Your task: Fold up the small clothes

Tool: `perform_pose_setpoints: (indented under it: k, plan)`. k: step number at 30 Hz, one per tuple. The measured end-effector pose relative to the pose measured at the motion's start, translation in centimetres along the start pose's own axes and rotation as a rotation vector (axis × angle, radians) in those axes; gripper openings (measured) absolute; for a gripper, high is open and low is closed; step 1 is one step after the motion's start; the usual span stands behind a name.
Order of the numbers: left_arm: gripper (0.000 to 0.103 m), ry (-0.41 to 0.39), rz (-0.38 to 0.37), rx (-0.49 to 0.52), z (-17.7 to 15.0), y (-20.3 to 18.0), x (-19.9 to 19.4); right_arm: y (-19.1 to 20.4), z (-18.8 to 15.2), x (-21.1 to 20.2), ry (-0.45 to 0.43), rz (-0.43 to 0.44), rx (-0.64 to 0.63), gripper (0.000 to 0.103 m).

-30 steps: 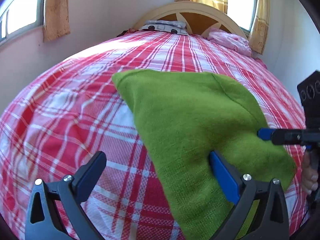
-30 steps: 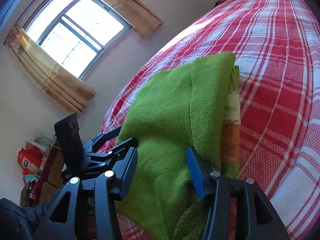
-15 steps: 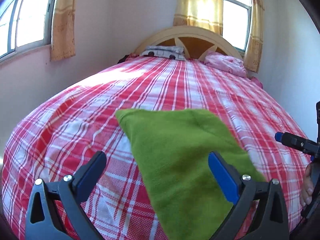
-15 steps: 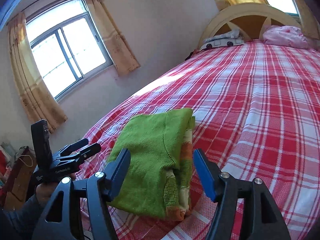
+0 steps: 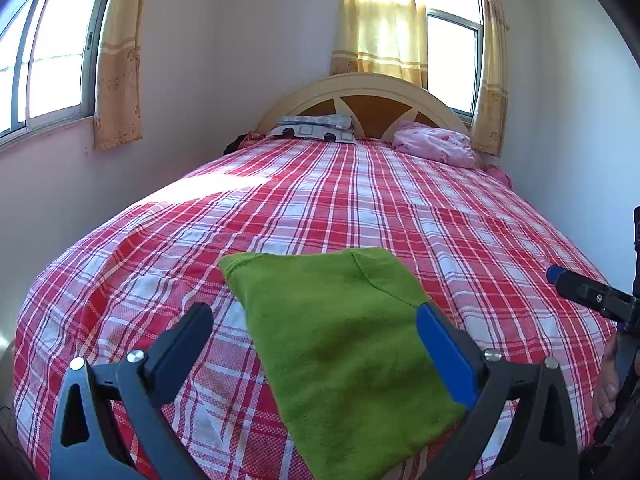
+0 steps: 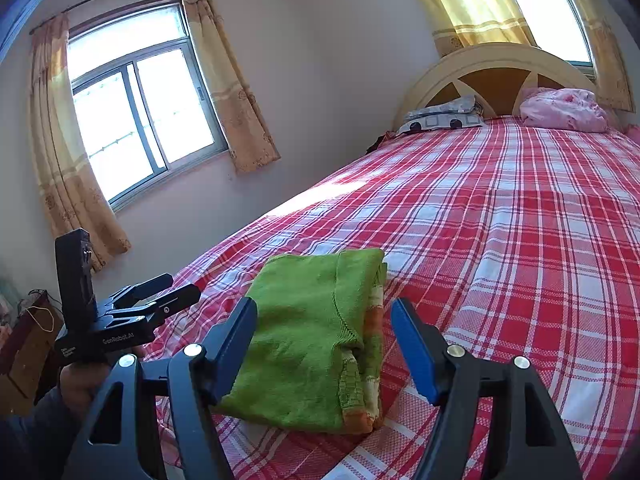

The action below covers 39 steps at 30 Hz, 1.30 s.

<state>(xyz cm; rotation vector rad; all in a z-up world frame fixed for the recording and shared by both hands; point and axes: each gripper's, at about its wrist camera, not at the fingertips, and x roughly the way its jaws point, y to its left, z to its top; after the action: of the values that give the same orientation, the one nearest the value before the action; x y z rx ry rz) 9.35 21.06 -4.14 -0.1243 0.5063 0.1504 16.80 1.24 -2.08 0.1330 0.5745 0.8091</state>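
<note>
Green sweater (image 6: pixel 316 340) lies folded on the plaid bed (image 6: pixel 520 240), striped edge toward right gripper (image 6: pixel 324 344); left gripper (image 5: pixel 316 344) likewise spread wide, both empty, open bedspread beyond the fingertips.

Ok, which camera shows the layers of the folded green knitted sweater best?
The right wrist view: the folded green knitted sweater shows its stacked side edge, with orange and pale striped layers under the green top. The left wrist view shows only its plain green top face, no stripes.
</note>
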Motion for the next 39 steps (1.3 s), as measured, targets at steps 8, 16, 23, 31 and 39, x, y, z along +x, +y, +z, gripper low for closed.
perform_pose_setpoints:
  k: [8,16,23,31,39]
  plan:
    - [0.103,-0.007,-0.003,0.001,-0.12,-0.23,-0.32,-0.07,-0.41,0.22,0.0,-0.005,0.006,0.07]
    - [0.103,-0.003,-0.009,0.005,-0.13,-0.48,-0.45,0.18,-0.75,0.44,0.01,-0.011,0.0,0.071]
    - [0.103,-0.007,-0.01,0.006,-0.04,-0.68,-0.62,0.09,-0.79,0.51,0.012,-0.01,0.008,0.071]
    - [0.103,-0.009,-0.009,0.007,0.01,-0.71,-0.65,-0.09,-0.8,0.52,0.011,-0.01,0.009,0.071]
    - [0.103,-0.009,-0.013,0.016,0.11,-0.83,-0.78,-0.14,-0.87,0.6,0.01,-0.011,0.008,0.071]
